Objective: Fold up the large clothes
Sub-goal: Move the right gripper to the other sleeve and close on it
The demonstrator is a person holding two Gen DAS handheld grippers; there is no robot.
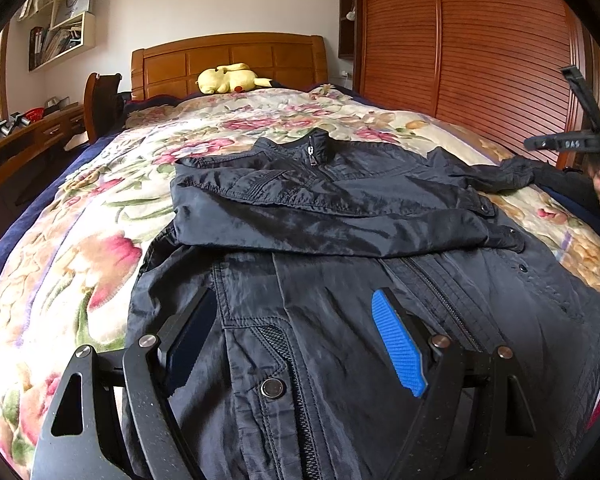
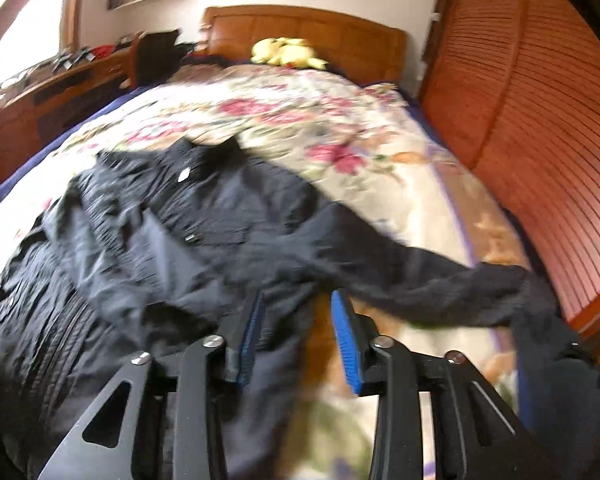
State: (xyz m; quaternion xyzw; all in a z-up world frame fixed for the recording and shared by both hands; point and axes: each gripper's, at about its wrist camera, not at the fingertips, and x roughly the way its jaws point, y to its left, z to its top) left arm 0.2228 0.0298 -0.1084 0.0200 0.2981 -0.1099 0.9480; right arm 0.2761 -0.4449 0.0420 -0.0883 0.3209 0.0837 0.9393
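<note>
The dark nylon zip-front jacket lay front-up on the floral quilted bedspread, one sleeve folded across the chest, the other trailing toward the louvred wooden wardrobe. Bare quilt lay beyond the collar up to a yellow plush toy. The left gripper hovered wide, empty, over the hem. The right gripper stood part-open, nothing gripped.

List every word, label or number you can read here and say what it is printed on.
"DAS" or similar, pale letters on the black arm of the right gripper; partly legible.
White bag on the wall shelf: print too small to read.
Book spines: unreadable.
Black jacket: no text visible.
</note>
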